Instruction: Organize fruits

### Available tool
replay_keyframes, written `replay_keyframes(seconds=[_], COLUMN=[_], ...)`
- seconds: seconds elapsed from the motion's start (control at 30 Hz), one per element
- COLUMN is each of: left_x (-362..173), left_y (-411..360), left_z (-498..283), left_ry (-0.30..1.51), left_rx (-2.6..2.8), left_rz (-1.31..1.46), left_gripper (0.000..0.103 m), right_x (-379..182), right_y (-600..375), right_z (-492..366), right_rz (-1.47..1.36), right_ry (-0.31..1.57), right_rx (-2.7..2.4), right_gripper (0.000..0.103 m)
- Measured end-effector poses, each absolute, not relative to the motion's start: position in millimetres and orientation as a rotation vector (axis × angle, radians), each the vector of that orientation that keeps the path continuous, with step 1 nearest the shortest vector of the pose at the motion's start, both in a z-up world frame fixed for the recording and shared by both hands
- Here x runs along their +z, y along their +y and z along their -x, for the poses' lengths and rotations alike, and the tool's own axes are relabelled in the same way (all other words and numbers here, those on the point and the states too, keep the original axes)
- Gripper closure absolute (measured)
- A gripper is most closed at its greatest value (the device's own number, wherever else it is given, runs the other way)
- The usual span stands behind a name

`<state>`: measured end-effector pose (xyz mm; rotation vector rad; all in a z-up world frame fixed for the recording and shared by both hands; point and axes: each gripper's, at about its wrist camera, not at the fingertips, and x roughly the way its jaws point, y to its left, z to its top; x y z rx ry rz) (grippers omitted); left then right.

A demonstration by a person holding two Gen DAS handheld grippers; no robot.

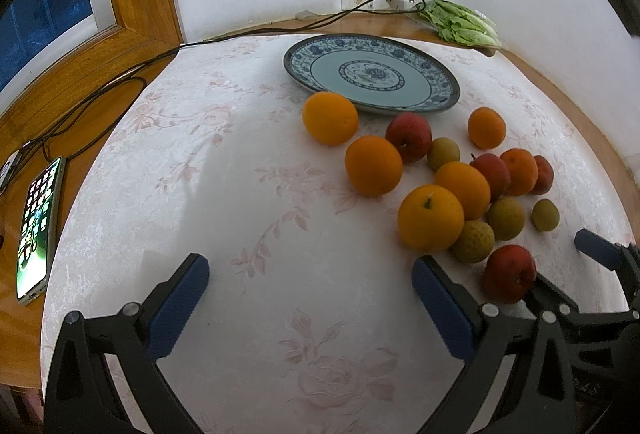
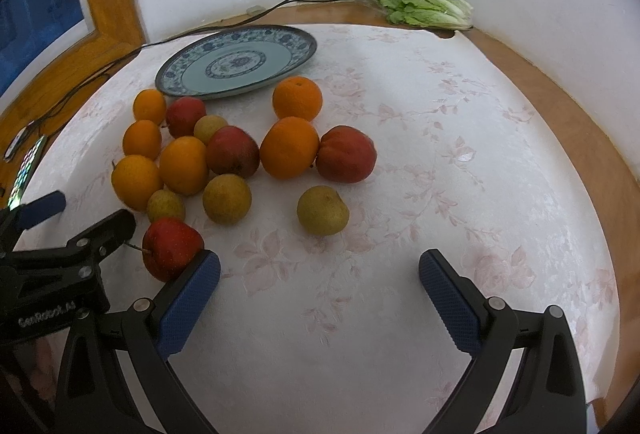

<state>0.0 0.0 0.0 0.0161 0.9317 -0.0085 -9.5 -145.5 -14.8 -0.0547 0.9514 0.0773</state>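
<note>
A blue-patterned plate [image 1: 448,95] [image 2: 298,51] lies bare at the back of the table. Several oranges, red apples and small green-brown pears lie loose in front of it. The nearest orange [image 1: 430,217] sits just beyond my left gripper's right finger. A red apple [image 1: 509,273] [image 2: 172,248] lies between the two grippers, touching my right gripper's left fingertip [image 2: 200,274]. A lone pear [image 2: 322,210] lies ahead of my right gripper. My left gripper [image 1: 310,278] and right gripper [image 2: 320,274] are both open and empty, low over the tablecloth.
A lit phone [image 1: 38,230] and black cables [image 1: 100,93] lie on the wooden ledge at the left. A bag of lettuce [image 1: 460,23] [image 2: 426,7] lies at the back by the wall socket. The cloth [image 2: 480,173] covers a round table with a wooden rim.
</note>
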Motion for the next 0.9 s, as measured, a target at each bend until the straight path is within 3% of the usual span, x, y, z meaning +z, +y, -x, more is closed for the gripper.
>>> replay_keyframes(seconds=[0.3,0.5,0.63,0.9], left_x=[2,8,21,32], left_y=[3,-3,-12,-26], left_z=[3,9,12,3], left_ry=[0.938,0.937,0.903,0.899], left_rx=[-0.027,-0.093,-0.131,-0.159], left_rz=[-0.024,0.009,0.014,0.025], left_gripper=[0.0,0.001,0.006,0.027], right_x=[-11,-5,-3,4], right_y=[-149,-160,-166,-175], right_z=[15,16,17,12], right_rz=[0.054,-0.014,-0.046,-0.094], right_ry=[0.983,0.983,0.975,0.961], right_rx=[0.169,0.227,0.25,0.28], right_gripper=[0.002,0.011,0.023,0.057])
